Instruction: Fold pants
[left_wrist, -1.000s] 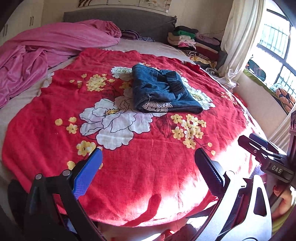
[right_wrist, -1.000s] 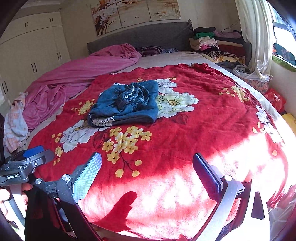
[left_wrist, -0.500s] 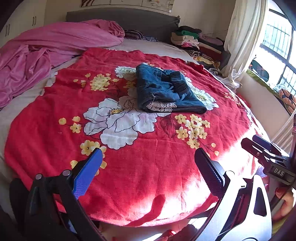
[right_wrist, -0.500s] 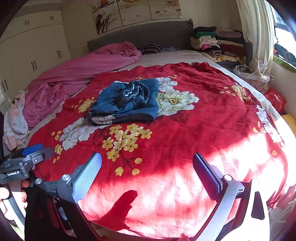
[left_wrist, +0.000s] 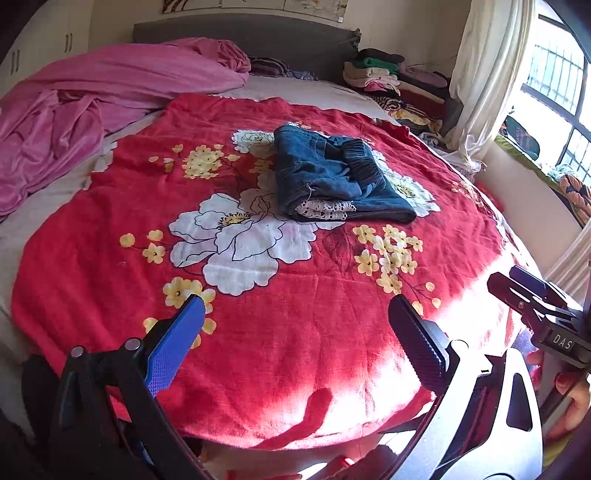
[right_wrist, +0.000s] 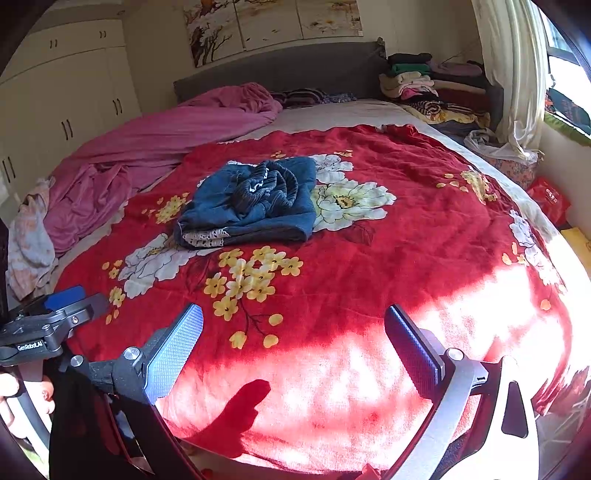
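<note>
Blue denim pants (left_wrist: 332, 181) lie folded into a compact bundle on the red flowered blanket (left_wrist: 258, 325), with a white lace hem showing at the near edge. They also show in the right wrist view (right_wrist: 255, 203). My left gripper (left_wrist: 295, 332) is open and empty, held near the bed's front edge, well short of the pants. My right gripper (right_wrist: 293, 339) is open and empty, also near the front edge. The right gripper shows at the right of the left wrist view (left_wrist: 535, 306); the left gripper shows at the left of the right wrist view (right_wrist: 51, 321).
A pink quilt (left_wrist: 92, 110) is bunched at the left of the bed. A stack of folded clothes (right_wrist: 424, 81) sits at the far right by the grey headboard (right_wrist: 295, 74). A curtain (left_wrist: 487, 74) and window are on the right, wardrobes (right_wrist: 74, 103) on the left.
Both grippers have drifted slightly, so the pants sit a little lower and further right in both views. The pants have not moved on the blanket. Both grippers stay open.
</note>
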